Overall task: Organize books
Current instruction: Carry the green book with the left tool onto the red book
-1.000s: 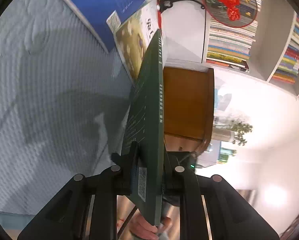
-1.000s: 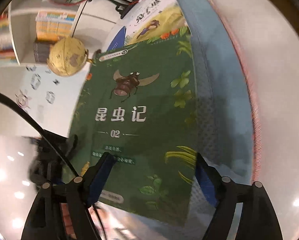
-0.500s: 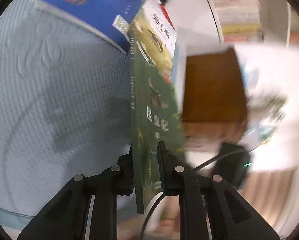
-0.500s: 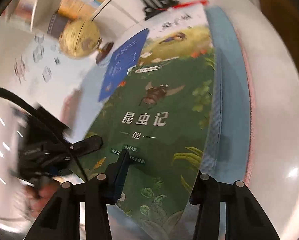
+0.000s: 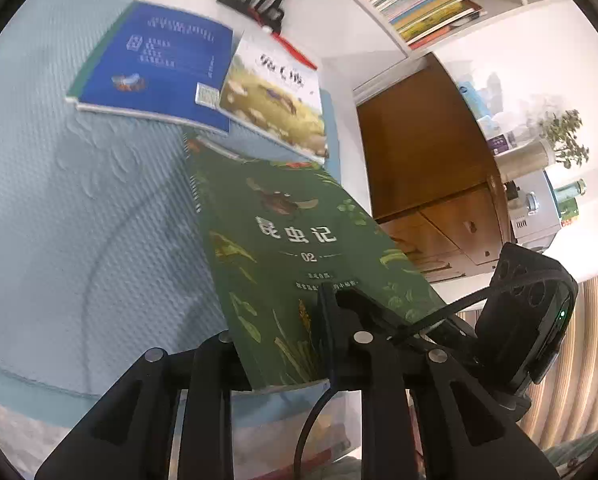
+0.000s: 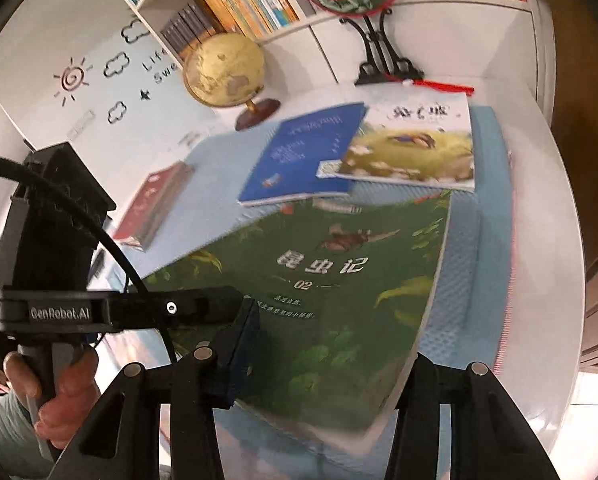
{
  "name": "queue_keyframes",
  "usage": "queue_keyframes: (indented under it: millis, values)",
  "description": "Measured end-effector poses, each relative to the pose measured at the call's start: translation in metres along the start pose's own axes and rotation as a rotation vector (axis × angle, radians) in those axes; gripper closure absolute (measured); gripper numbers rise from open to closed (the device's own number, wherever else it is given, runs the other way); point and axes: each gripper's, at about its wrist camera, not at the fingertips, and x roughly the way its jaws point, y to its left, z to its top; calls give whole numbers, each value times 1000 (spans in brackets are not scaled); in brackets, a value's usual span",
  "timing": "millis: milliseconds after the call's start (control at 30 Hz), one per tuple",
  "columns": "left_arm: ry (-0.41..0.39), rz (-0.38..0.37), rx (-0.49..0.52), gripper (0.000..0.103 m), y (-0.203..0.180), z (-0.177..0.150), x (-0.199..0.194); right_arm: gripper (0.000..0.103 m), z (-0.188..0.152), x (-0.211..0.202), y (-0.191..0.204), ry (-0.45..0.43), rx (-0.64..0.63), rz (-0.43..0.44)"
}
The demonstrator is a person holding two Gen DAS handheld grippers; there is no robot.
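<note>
L gripper stays clamped on the green insect book, now swung from on-edge to near flat above the blue mat, w/ R gripper narrowed across its near edge, grip unclear, likely bound for the blue book & picture book beyond.

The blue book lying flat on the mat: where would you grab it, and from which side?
By its left long edge, coming in low from the left. The blue book lies flat; the picture book covers its right near corner, the green book crowds its near edge, and only bare mat borders the left.
</note>
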Motion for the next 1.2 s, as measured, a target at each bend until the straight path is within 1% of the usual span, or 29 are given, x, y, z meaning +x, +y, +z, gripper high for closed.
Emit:
queue_keyframes:
  millis: [133,200,300,400,467,567,733,833,933,1000,1100,1200]
  values:
    - [-29,-5,-9,84,12,0,-23,56,5,4,32,-12,-50,1]
    - [-46,-12,-18,84,23,3,-40,56,11,11,53,-16,-69,16]
    - [-85,-10,-10,84,44,9,-76,56,22,25,89,-27,-94,33]
    - [-143,3,-22,84,79,17,-126,56,35,48,133,-40,-108,83]
    - [-174,23,-28,84,106,24,-156,56,47,73,167,-39,-125,114]
    - [-216,44,-43,84,146,36,-193,56,65,113,222,-45,-162,137]
    - [-297,90,-89,84,227,59,-257,56,92,181,301,-33,-203,180]
    - [-307,115,-109,84,264,71,-276,56,105,219,333,-18,-210,191]
    - [-283,119,-134,84,302,85,-284,56,111,261,356,17,-182,175]
    - [-271,108,-154,84,324,92,-284,56,111,279,364,23,-162,160]
    - [-256,112,-167,84,344,99,-283,56,109,300,371,39,-126,142]
    - [-254,103,-216,84,370,104,-286,56,109,315,378,61,-107,138]
